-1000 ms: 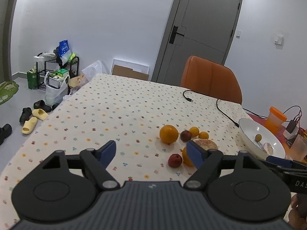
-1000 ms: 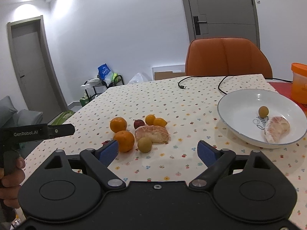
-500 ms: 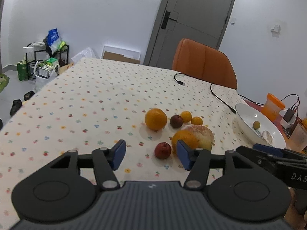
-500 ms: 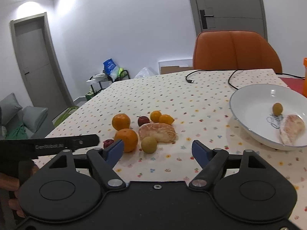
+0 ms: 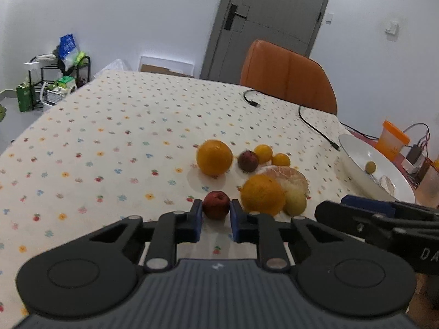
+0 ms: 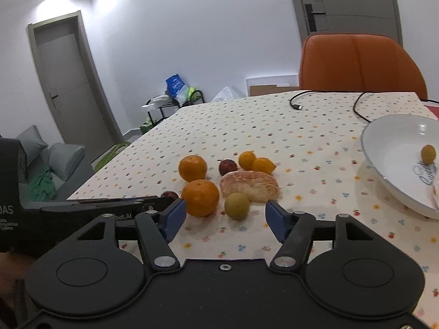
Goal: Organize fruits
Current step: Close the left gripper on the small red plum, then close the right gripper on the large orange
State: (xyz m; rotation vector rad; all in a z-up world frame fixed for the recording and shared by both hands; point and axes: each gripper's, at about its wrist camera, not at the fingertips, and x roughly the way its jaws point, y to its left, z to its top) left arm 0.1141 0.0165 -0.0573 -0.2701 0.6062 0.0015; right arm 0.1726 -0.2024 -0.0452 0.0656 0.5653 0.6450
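Note:
A small red fruit (image 5: pixel 216 204) rests on the dotted tablecloth, and my left gripper (image 5: pixel 216 207) is shut on it, a blue pad against each side. Just right of it lie an orange (image 5: pixel 262 194), a yellow-green fruit (image 5: pixel 295 204) and a peeled citrus piece (image 5: pixel 288 175). Farther back are another orange (image 5: pixel 214 157), a dark plum (image 5: pixel 247 161) and two small yellow fruits (image 5: pixel 263 153). My right gripper (image 6: pixel 225 213) is open just short of the yellow-green fruit (image 6: pixel 237 205). The white bowl (image 6: pixel 384 170) at the right holds a small green fruit (image 6: pixel 428 153).
An orange chair (image 5: pixel 288 76) stands behind the table. Two black cables (image 5: pixel 312 126) trail across the cloth near the bowl. An orange-lidded cup (image 5: pixel 391 142) and wired gadgets sit at the far right. The table's left edge drops toward a shelf rack (image 5: pixel 55 82).
My left gripper moved forward and down to the small red fruit and its jaws narrowed onto it. My right gripper came closer to the fruit pile and its jaws narrowed somewhat.

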